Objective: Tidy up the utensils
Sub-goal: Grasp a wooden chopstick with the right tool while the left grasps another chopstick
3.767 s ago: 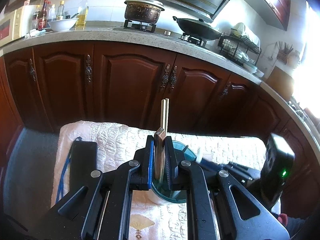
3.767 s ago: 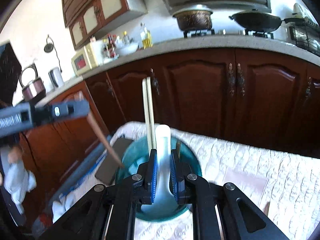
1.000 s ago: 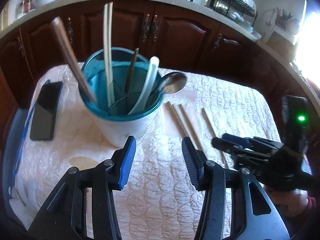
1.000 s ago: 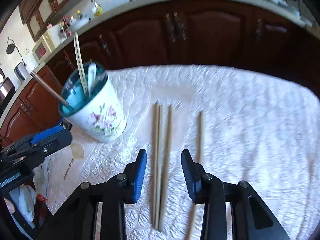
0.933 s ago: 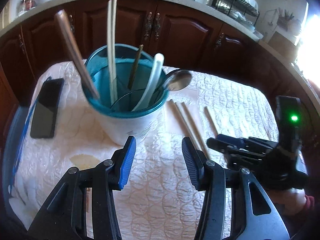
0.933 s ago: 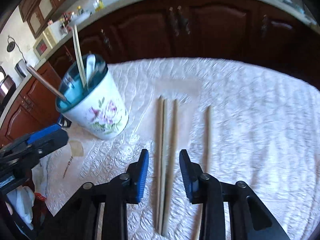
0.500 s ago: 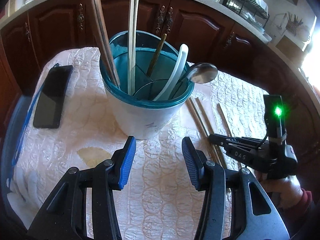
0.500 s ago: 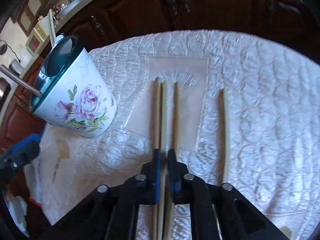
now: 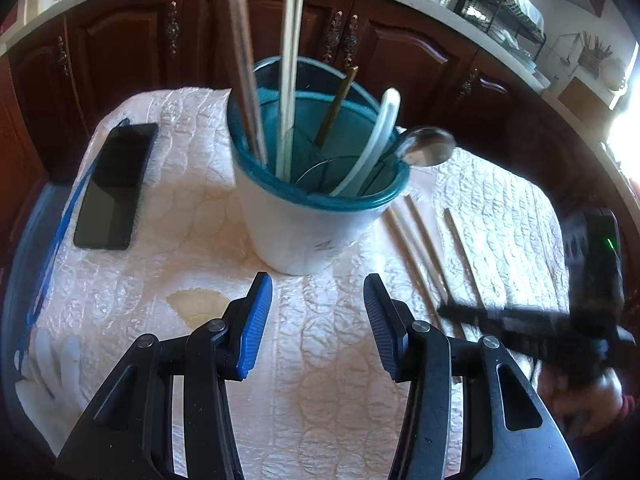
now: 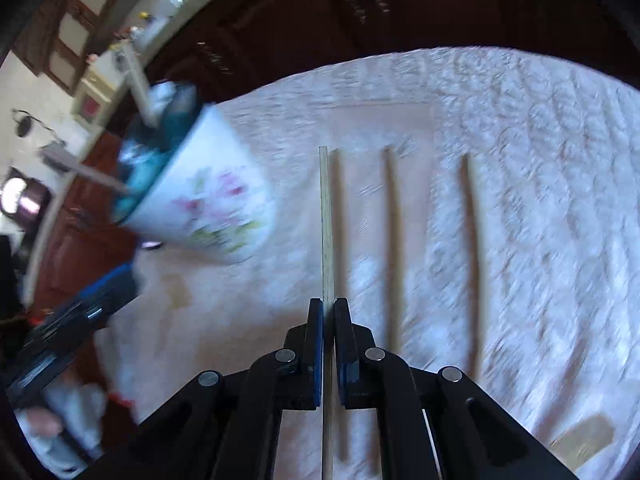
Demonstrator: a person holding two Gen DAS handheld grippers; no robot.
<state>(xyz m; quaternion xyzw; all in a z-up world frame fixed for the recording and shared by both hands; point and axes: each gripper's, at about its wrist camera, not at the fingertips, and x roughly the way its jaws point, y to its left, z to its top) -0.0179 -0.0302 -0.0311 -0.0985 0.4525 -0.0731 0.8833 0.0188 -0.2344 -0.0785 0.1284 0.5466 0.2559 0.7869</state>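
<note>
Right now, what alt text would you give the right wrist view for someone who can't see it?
The right tool is shut on one pale chopstick above a white quilted cloth. Three more chopsticks lie on the cloth beside it. To the left, blurred, stand a flowered cup holding utensils and the left tool.

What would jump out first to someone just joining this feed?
The right tongs are shut on a single pale chopstick, with three more chopsticks lying side by side on the white quilted cloth to its right. On the left stands the flowered cup with a teal inside, bristling with utensils, a metal spoon leaning over its rim. The left tongs are open just before it, holding nothing.
</note>
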